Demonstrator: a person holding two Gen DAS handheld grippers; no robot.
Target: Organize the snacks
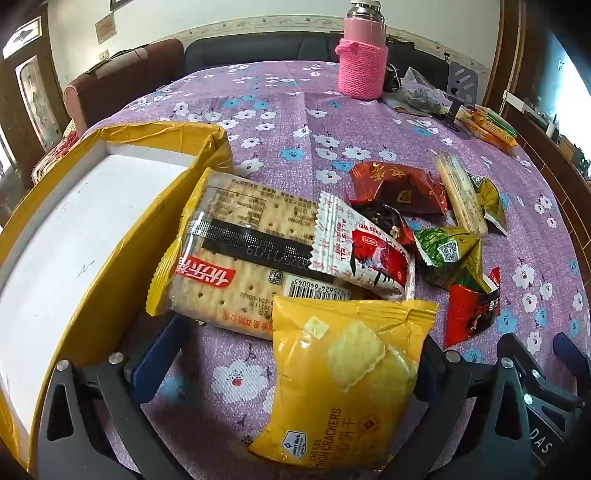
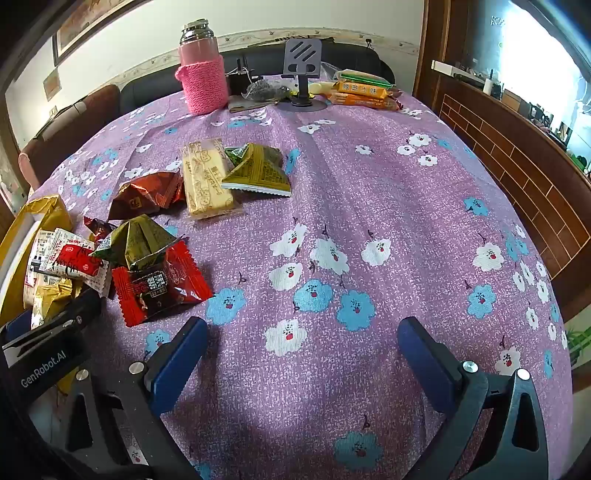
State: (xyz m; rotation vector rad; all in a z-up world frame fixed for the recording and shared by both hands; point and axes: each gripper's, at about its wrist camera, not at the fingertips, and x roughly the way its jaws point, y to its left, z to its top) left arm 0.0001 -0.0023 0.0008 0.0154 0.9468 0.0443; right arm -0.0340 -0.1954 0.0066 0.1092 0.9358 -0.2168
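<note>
Cheese cracker packet [image 1: 343, 373] upright between spread left gripper [image 1: 291, 354]; right gripper [image 2: 301, 345] spread.

box [image 1: 74, 229] left of snack pile [image 1: 369, 236]

A home living or dining room: a table under a purple floral tablecloth [image 2: 369, 206], a dark sofa [image 1: 258, 48] at twelve o'clock, framed pictures [image 2: 92, 18] on white walls, wooden cabinets [image 2: 517, 155] at two o'clock.

table [image 2: 369, 192] | floral purple cloth | snack packets [image 2: 207, 177], pink flask [image 2: 203, 74], box [image 1: 74, 221]
</note>
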